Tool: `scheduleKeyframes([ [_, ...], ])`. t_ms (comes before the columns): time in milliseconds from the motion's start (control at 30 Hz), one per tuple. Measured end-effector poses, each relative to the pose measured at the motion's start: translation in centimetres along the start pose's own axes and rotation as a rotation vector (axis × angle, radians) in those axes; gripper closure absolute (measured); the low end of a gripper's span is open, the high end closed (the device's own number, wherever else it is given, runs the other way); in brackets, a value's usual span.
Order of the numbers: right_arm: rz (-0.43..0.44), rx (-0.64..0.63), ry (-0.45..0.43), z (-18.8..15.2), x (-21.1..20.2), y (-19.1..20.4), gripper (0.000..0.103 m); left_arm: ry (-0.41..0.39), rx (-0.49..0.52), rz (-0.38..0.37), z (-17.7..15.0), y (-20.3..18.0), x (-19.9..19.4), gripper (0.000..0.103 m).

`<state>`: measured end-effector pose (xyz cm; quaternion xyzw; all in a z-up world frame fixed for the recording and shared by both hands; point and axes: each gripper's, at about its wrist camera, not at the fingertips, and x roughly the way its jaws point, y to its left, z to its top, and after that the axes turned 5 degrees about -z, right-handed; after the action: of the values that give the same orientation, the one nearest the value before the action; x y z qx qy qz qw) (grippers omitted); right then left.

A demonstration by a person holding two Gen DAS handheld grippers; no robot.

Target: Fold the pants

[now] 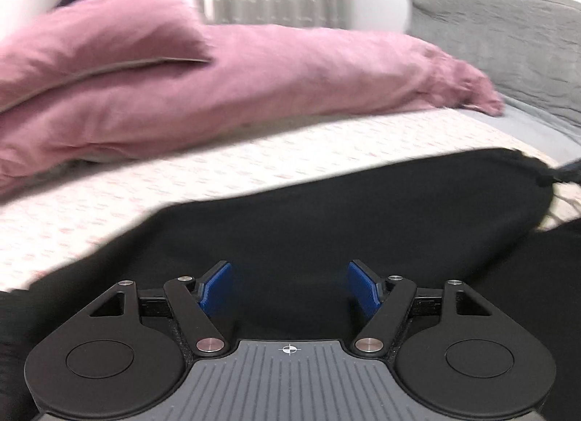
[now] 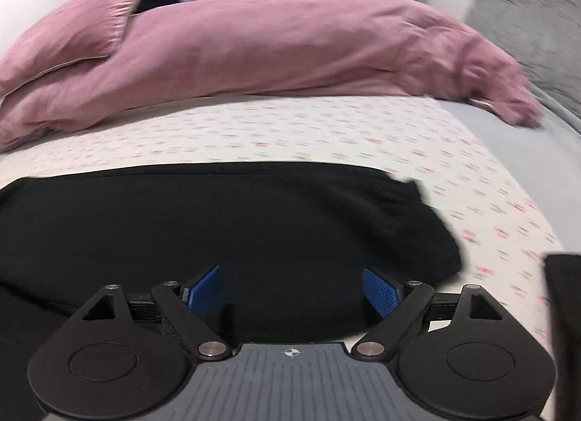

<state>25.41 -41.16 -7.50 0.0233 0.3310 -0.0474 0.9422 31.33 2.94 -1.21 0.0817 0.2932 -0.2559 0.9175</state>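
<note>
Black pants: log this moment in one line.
left gripper open | right gripper open | black pants flat on bed, ungripped

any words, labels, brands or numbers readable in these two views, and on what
None: no words, brands or numbers can be read in either view.
Crosshair mark, a sign not text, on the left tool base.
Same crosshair mark on the right tool base.
Sheet: small blurred print motifs, not text.
Pants: no label shows.
</note>
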Motion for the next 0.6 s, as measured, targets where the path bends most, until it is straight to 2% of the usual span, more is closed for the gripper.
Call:
scheduleKeyframes([
  [67, 0.009, -0.036, 0.005, 0.3, 0.5, 1.4, 0.016, 0.005, -0.054, 0.084, -0.1, 3.1, 0.1, 0.031],
  [200, 0.017, -0.057, 0.049, 0.0, 2.1, 2.5, 0.016, 0.061, -0.248, 0.257, -1.6, 10.3, 0.3, 0.031],
  [267, 0.006, -0.057, 0.064, -0.9, 2.6, 2.3, 0.013, 0.091, -0.291, 0.323, -2.8, 12.8, 0.2, 0.031],
  [367, 0.016, -0.016, 0.037, -1.8, 2.1, 0.3, 0.009, 0.088, -0.276, 0.288, -4.0, 14.1, -0.6, 0.031],
  [500, -0.015, -0.006, 0.055, -1.5, 0.8, -1.2, 0.01, 0.1, -0.165, 0.3, -4.2, 12.4, -2.1, 0.031],
  [600, 0.017, -0.018, 0.038, -0.3, -0.7, -1.0, 0.009, 0.094, -0.087, 0.285, -4.0, 11.5, -4.0, 0.026],
])
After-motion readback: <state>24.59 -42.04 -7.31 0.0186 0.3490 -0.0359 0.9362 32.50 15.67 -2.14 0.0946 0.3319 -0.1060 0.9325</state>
